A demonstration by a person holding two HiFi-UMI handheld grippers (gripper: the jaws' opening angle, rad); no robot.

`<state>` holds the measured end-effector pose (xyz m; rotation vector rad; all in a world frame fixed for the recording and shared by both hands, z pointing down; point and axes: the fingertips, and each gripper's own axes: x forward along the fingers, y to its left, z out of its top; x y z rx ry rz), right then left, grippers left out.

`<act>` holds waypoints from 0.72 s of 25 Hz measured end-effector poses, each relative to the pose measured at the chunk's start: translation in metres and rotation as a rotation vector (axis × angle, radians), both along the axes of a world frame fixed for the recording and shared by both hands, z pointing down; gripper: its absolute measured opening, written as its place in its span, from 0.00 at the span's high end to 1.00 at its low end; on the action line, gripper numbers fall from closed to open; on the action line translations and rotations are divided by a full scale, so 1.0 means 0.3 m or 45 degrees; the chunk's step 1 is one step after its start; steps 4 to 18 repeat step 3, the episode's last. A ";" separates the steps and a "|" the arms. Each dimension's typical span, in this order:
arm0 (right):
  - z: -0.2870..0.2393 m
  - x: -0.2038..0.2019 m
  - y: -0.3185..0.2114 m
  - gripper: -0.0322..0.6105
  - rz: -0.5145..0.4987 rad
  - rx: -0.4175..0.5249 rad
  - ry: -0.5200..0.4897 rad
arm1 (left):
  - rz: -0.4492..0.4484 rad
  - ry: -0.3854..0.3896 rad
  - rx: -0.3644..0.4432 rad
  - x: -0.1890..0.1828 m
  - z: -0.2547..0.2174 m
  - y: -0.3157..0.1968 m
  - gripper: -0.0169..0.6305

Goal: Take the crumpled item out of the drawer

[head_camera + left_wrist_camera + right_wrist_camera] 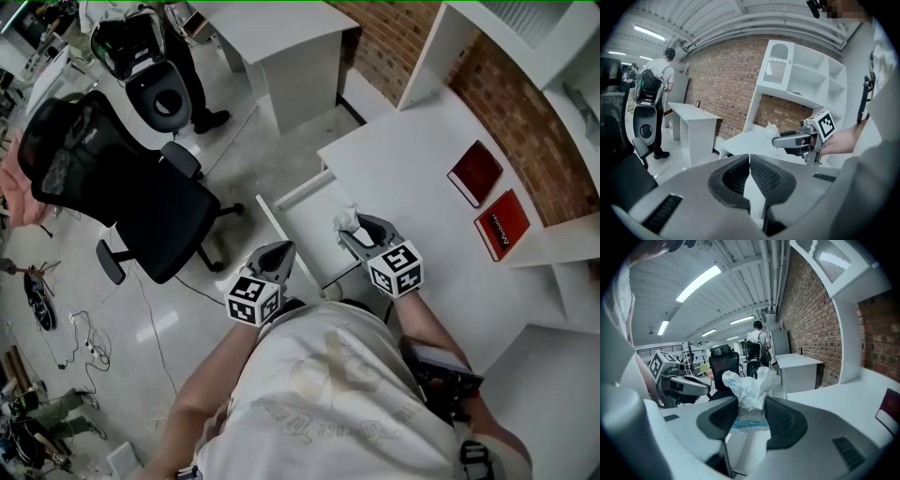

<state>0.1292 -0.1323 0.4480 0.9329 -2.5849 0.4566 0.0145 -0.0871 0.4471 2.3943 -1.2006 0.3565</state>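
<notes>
The crumpled item (745, 386) is a white plastic wrapper with blue print. My right gripper (747, 403) is shut on it, with its top bunched above the pads. In the head view the right gripper (350, 231) holds the wrapper (346, 219) above the edge of the white desk (412, 159), beside the open white drawer (298, 220). My left gripper (281, 249) hovers near the drawer's front corner, and in the left gripper view its jaws (749, 158) meet at the tips with nothing between them. That view also shows the right gripper (777, 140) with the wrapper (770, 128).
Two red books (475, 172) (502, 223) lie on the desk near the brick wall. A black office chair (122, 183) stands left of the drawer. A second white desk (281, 42) and a standing person (192, 84) are further back. White shelves (806, 75) rise over the desk.
</notes>
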 end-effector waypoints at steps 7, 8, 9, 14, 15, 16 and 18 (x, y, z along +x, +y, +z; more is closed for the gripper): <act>0.000 0.013 0.003 0.64 -0.003 0.003 -0.003 | 0.007 -0.004 -0.011 0.020 0.011 0.002 0.93; 0.000 0.013 0.003 0.64 -0.003 0.003 -0.003 | 0.007 -0.004 -0.011 0.020 0.011 0.002 0.93; 0.000 0.013 0.003 0.64 -0.003 0.003 -0.003 | 0.007 -0.004 -0.011 0.020 0.011 0.002 0.93; 0.000 0.013 0.003 0.64 -0.003 0.003 -0.003 | 0.007 -0.004 -0.011 0.020 0.011 0.002 0.93; 0.000 0.013 0.003 0.64 -0.003 0.003 -0.003 | 0.007 -0.004 -0.011 0.020 0.011 0.002 0.93; 0.000 0.013 0.003 0.64 -0.003 0.003 -0.003 | 0.007 -0.004 -0.011 0.020 0.011 0.002 0.93; 0.000 0.013 0.003 0.64 -0.003 0.003 -0.003 | 0.007 -0.004 -0.011 0.020 0.011 0.002 0.93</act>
